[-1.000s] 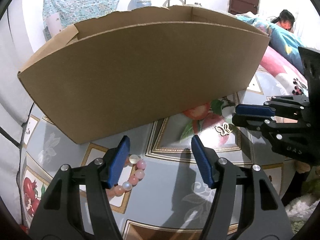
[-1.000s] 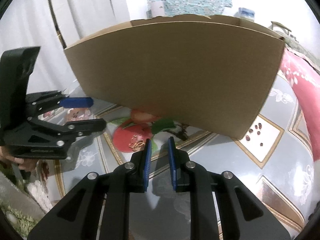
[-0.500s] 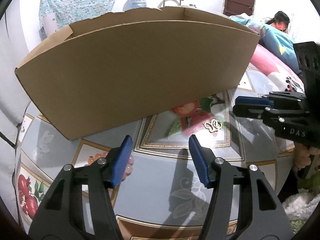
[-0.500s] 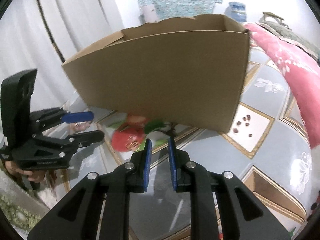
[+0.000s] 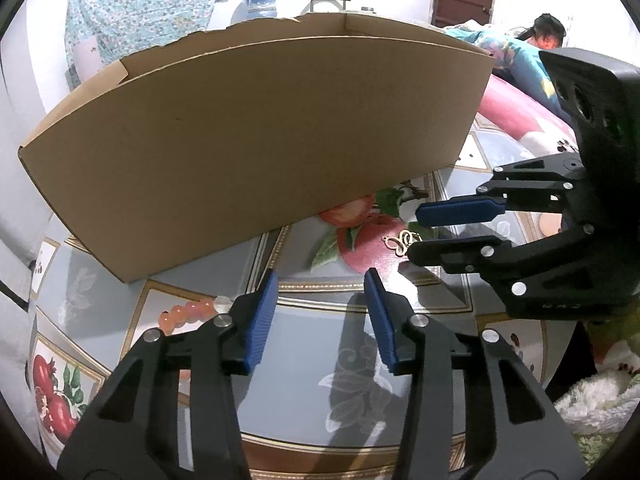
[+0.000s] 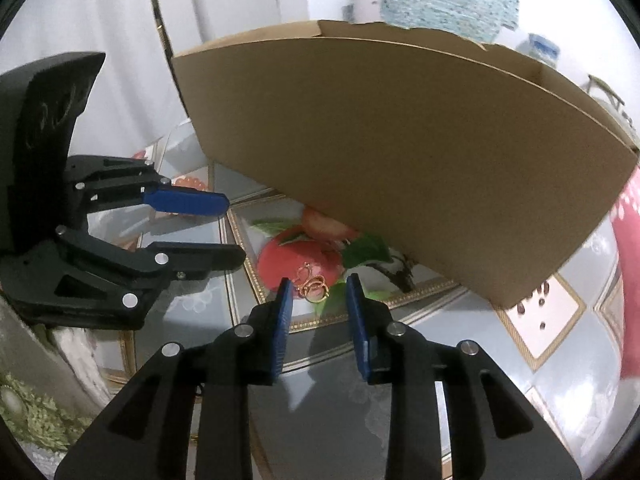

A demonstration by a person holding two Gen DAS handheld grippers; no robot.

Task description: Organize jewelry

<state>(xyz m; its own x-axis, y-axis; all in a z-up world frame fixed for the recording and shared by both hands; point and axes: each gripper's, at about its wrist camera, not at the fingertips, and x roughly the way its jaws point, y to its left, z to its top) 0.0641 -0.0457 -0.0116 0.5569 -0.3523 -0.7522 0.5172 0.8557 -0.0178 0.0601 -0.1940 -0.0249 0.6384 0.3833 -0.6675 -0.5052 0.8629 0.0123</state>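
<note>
My right tool (image 6: 316, 292) has just been opening and now stands at a narrow gap with nothing gripped. The small gold looped pendant (image 6: 313, 283) lies on the patterned glossy surface (image 6: 440, 328) just ahead of its tips, roughly centred between the two blue pads (image 6: 282, 320) and, as far as I can tell, not yet touched by either. My left tool (image 5: 320, 312) has been closing to a middling gap and is empty as well; the string of orange-pink round beads (image 5: 186, 311) lies just off its left finger, partly hidden behind it. The large open brown cardboard box (image 5: 260, 140) stands beyond both tools, and I take it as the place the pieces go.

To do the pick well, I would bring the right tool down until the pad tips nearly rest on the surface, keeping the pendant centred. It is thin and flat, so pads closing too high would pass over it. The surface looks slick, so I would close slowly to avoid flicking the piece away, and keep clear of the left tool, which sits near on that side.
</note>
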